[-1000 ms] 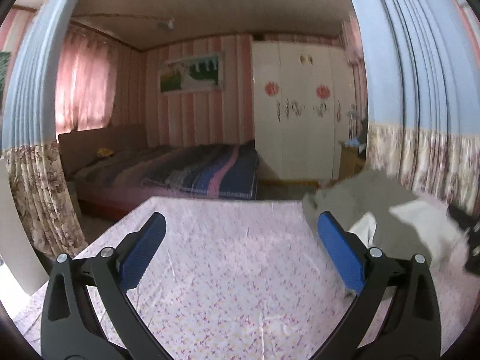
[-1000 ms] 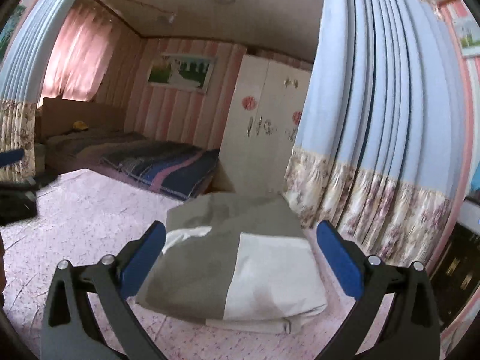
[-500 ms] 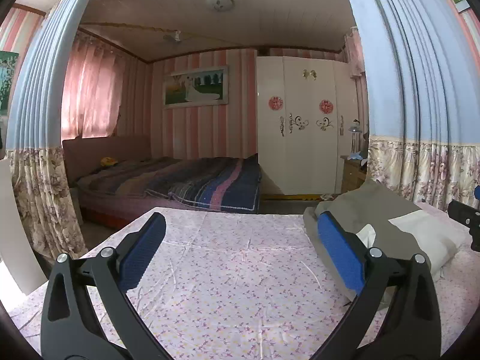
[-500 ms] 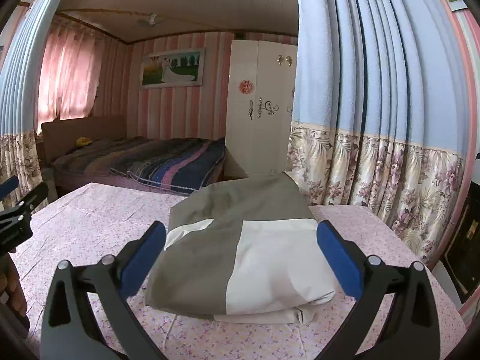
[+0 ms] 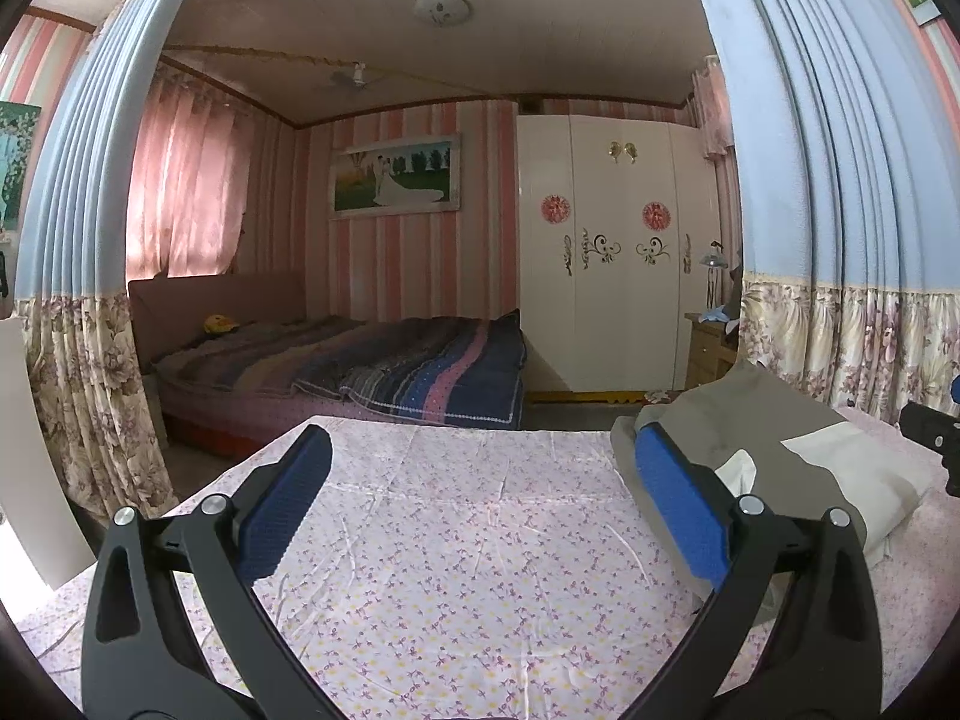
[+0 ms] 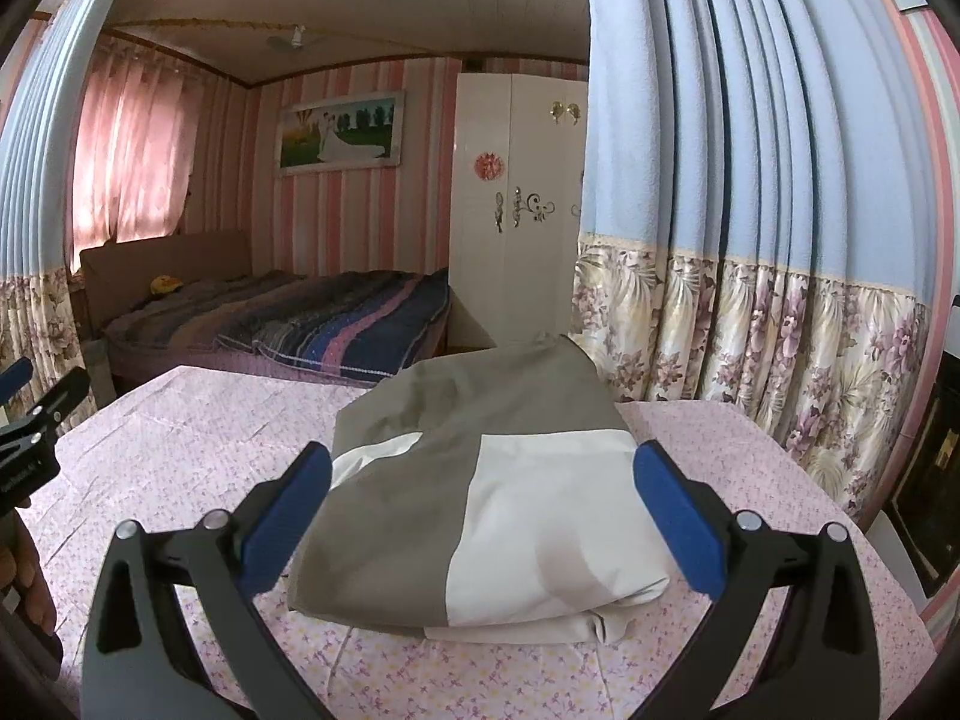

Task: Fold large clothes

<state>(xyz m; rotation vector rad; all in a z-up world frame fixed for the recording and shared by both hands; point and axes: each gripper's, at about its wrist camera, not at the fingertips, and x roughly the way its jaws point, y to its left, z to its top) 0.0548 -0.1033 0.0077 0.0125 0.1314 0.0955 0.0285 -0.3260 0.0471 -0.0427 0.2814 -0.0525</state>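
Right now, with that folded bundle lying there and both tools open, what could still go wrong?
1. The garment is a thick, puffy stack; it might spring open, or a nudge from the right gripper could undo it.
2. White fabric pokes out at its near corner, so that fold looks loose.
3. The left gripper hangs over bare cloth; dropping could wrinkle it.

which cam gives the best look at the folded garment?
Right wrist: the folded garment sits centred and whole between the open fingers. Left wrist catches only part of it at the right, partly behind a finger.
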